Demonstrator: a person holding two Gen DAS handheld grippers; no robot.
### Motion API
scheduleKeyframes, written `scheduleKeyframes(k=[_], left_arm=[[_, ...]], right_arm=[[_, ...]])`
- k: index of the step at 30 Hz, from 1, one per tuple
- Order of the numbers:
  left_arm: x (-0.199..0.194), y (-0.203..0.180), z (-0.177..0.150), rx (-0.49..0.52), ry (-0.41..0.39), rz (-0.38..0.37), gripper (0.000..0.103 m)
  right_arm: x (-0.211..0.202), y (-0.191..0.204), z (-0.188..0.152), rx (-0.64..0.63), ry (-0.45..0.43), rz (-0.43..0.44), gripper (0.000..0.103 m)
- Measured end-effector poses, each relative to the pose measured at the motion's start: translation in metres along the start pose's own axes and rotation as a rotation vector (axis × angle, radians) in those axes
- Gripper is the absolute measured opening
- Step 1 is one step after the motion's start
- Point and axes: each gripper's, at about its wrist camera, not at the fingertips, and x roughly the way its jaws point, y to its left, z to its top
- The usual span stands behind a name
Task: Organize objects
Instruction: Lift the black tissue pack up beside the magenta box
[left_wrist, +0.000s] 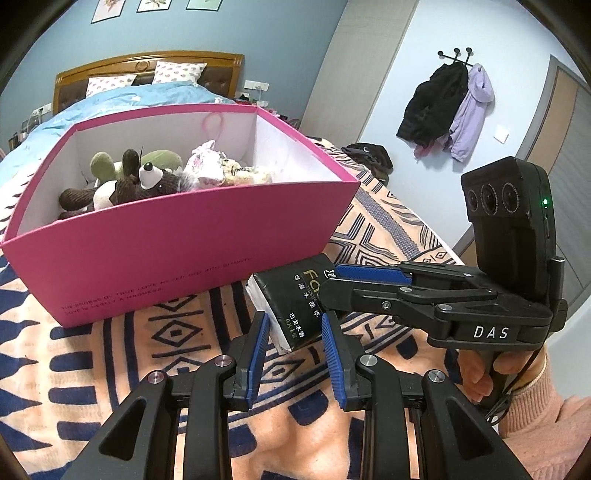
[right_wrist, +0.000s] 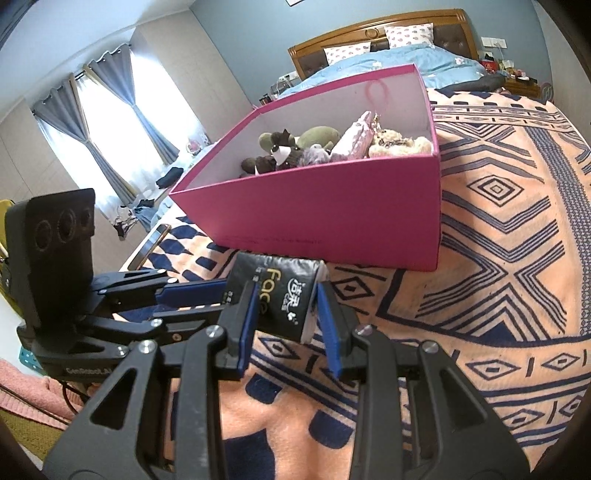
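Observation:
A black facial tissue pack (left_wrist: 295, 295) (right_wrist: 282, 284) hangs just above the patterned blanket, in front of the pink box (left_wrist: 177, 251) (right_wrist: 332, 214). My left gripper (left_wrist: 295, 319) is shut on the pack's near end, blue pads pressing both sides. From the right, my right gripper (left_wrist: 330, 282) is shut on the pack's other end. In the right wrist view the right gripper (right_wrist: 287, 291) clamps the pack between its pads, and the left gripper (right_wrist: 225, 295) reaches it from the left. Plush toys (left_wrist: 147, 181) (right_wrist: 295, 151) lie inside the open box.
The box stands on an orange and navy blanket (left_wrist: 184, 332) (right_wrist: 498, 258) spread over a bed with a blue duvet (left_wrist: 122, 99). A phone (right_wrist: 151, 240) lies at the blanket's left edge. Coats (left_wrist: 447, 110) hang on the wall. A pink-sleeved hand (left_wrist: 517, 387) holds the right gripper.

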Motion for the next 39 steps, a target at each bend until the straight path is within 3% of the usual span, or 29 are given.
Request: scheduleKeyframes(k=[39], left_arm=[[-0.013,-0.006,0.018,0.028,-0.055,0.012,0.029]], right_arm=[[-0.019,0.012,0.015,-0.044,-0.058,-0.002,0.036]])
